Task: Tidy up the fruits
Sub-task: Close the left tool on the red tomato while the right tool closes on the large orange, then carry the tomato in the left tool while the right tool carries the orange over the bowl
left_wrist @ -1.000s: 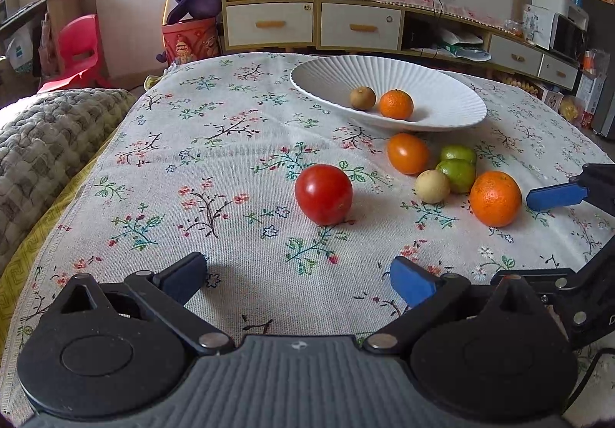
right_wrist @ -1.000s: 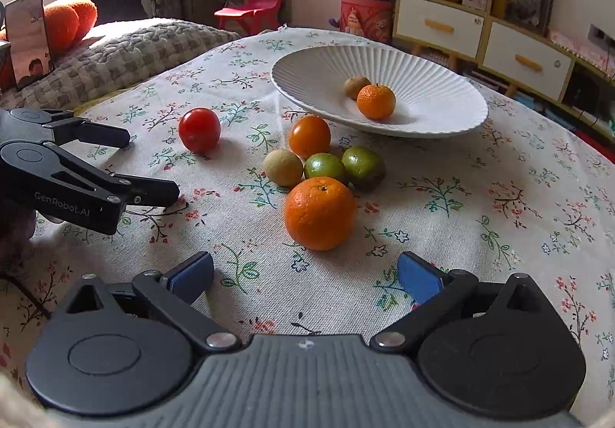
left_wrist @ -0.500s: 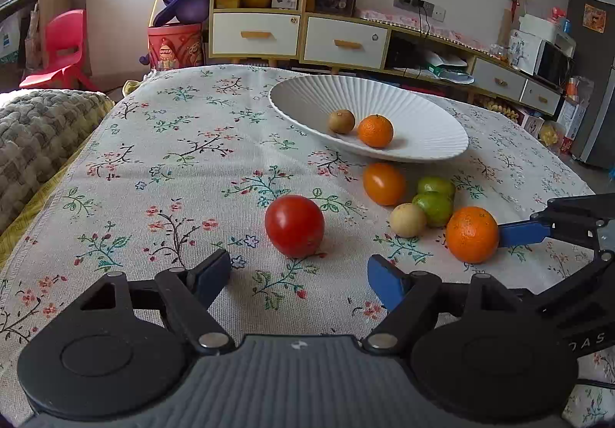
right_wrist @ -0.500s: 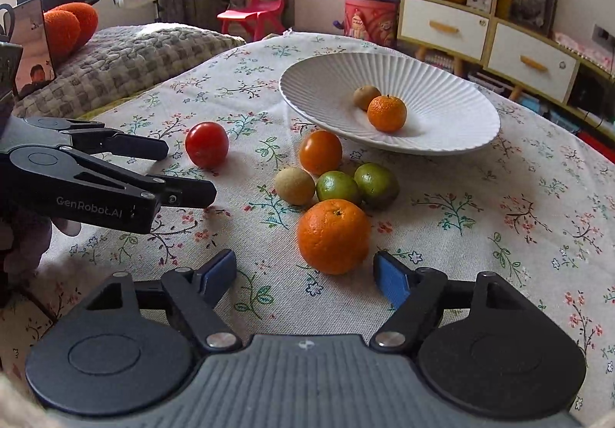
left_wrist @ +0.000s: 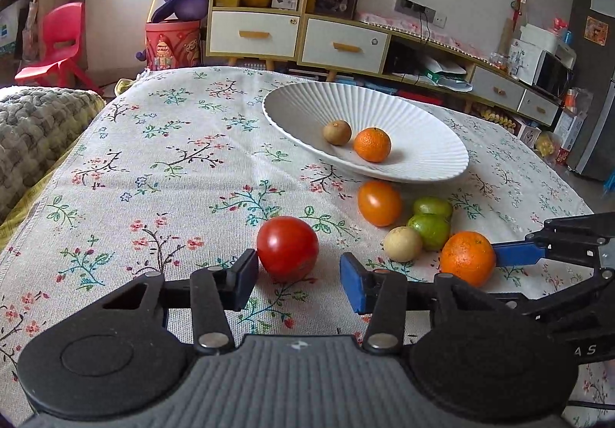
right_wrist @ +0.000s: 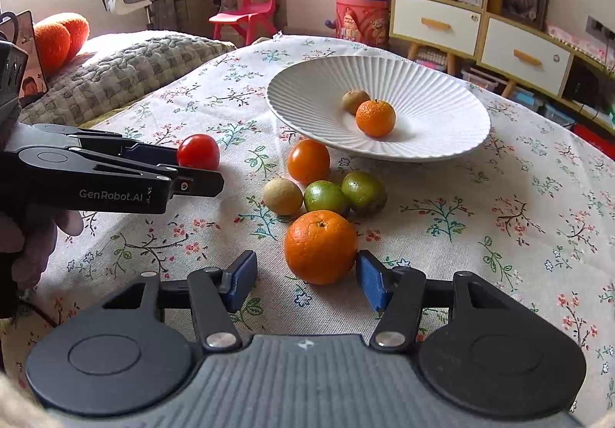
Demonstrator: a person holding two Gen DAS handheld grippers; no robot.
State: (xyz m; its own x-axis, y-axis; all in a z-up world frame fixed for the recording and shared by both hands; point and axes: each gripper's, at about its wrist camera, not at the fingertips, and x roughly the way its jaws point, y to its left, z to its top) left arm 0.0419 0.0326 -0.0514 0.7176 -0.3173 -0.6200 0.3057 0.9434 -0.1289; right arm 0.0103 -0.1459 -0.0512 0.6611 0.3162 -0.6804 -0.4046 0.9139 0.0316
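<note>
Red and glossy, the tomato (left_wrist: pixel 287 248) sits low in the middle of the left wrist frame, right at the mouth of the left tongs (left_wrist: pixel 296 280) — its near half is just between the two pads, the left pad close against its skin, the right pad with a clear gap. These tongs are spread and pinch nothing yet.

Lower centre of the right wrist frame, the large orange (right_wrist: pixel 320 247) lies the same way from the right tongs (right_wrist: pixel 306 283): straight ahead, its near side entering the spread jaws, the right pad just beside its skin, the left pad apart. Neither fruit has a long axis to speak of, so the line of approach matters little; each pair of tongs is nearest its own fruit.

Beyond both, in the upper middle of each frame, the white ribbed plate (right_wrist: pixel 453 143) rests on the floral cloth of the bench (left_wrist: pixel 173 166) and holds a mandarin (right_wrist: pixel 375 118) and a small brown fruit (right_wrist: pixel 355 101). Between plate and orange lie two green limes (right_wrist: pixel 326 197), a pale round fruit (right_wrist: pixel 282 195) and an orange tomato (right_wrist: pixel 308 161) — still loose on the cloth.

A judgement: both tongs need only a slight push forward, then closing.
</note>
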